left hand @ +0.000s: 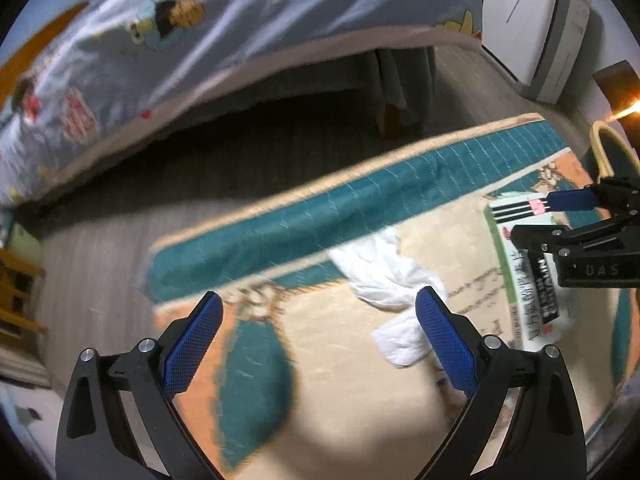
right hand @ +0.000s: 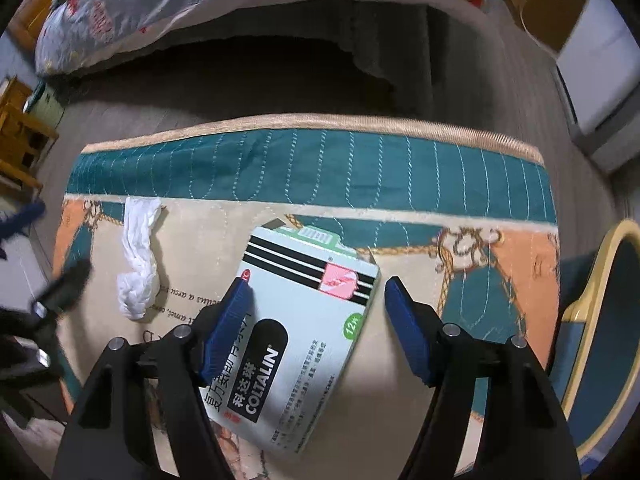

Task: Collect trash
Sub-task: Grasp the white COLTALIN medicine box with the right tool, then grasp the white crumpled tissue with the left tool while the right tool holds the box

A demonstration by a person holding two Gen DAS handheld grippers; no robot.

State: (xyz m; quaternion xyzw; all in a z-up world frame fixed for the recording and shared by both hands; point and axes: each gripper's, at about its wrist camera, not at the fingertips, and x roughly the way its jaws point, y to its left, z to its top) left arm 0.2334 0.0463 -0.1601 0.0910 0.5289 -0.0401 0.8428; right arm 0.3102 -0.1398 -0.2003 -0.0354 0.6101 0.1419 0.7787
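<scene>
1. Right gripper (right hand: 316, 292) hangs over a pale medicine box (right hand: 304, 340) printed "COLTALIN"; its jaws stand spread, the box lying between them on the mat.
2. Its left blue pad (right hand: 228, 328) overlaps the box's left edge, while the right pad (right hand: 408, 332) stands clear of the box's right side, so the pads are not pinching it.
3. Left gripper (left hand: 320, 300) has its jaws spread wide over the mat with nothing between them.
4. A crumpled white tissue (left hand: 384, 272) lies on the mat just ahead of the left gripper, its lower end beside the right blue finger (left hand: 444, 340); the blur makes it hard to tell whether finger and tissue touch.
5. In the right wrist view the same tissue (right hand: 138, 268) lies well to the left of the box, apart from it.
6. Both pieces of trash rest on a quilted mat (right hand: 312, 168) with a teal border, spread on a grey floor (left hand: 92, 256).
7. Beyond the mat stands a bed with a blue cartoon-print cover (left hand: 240, 28).
8. A teal chair with a yellow rim (right hand: 600, 320) sits at the mat's right edge.
</scene>
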